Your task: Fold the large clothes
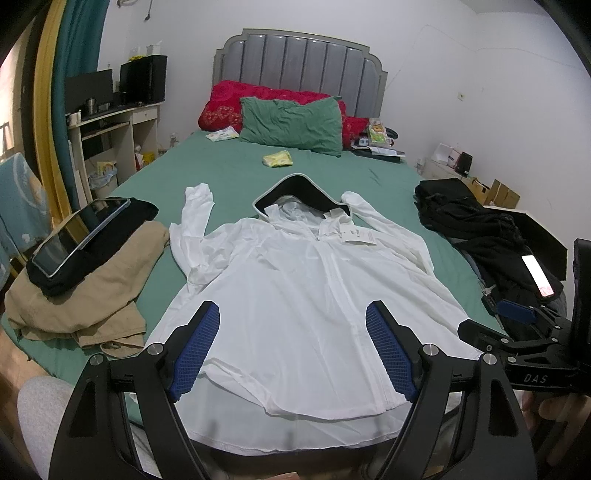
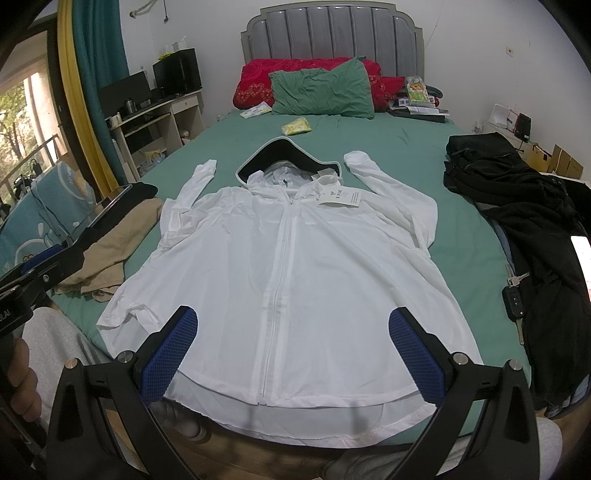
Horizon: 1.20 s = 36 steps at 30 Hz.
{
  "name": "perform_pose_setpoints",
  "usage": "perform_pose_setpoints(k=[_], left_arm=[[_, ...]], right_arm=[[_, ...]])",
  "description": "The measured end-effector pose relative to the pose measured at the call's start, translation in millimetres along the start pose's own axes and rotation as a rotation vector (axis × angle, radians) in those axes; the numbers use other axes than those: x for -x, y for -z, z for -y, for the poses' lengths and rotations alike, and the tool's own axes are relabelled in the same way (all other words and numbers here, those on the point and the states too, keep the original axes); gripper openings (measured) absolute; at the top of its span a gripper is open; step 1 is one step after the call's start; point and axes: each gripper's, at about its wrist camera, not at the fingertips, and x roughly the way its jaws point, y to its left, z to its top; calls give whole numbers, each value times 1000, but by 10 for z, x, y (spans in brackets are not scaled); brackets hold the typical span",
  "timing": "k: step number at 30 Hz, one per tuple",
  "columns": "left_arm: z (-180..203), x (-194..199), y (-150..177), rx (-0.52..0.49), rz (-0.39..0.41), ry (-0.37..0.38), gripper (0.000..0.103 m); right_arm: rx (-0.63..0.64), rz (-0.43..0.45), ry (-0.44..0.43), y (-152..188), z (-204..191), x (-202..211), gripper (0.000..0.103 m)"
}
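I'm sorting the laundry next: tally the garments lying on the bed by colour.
White: 1, the hooded jacket spread flat, front up.
Tan: 1, a crumpled garment at the left edge.
Black: 2, a folded piece under the tablet on the tan one, and a heap at the right edge that may hold several.
Total: 4

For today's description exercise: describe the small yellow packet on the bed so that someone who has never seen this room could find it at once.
Start at the grey padded headboard and come down to the green pillow leaning on the red ones. Just in front of it, alone on the green sheet, lies the yellow packet. It is the only yellow thing on the bed, beyond the white jacket.
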Motion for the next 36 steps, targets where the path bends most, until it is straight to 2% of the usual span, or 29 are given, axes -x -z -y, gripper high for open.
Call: perform_pose_setpoints(k=[33,36], left_arm=[[-38,-32,82,13,1,-11,84],[-97,-68,85,28,-4,21,84]], right_arm=[[6,-6,-7,14,-53,-31,102],[20,-8,-37,10,-43,-101,102]])
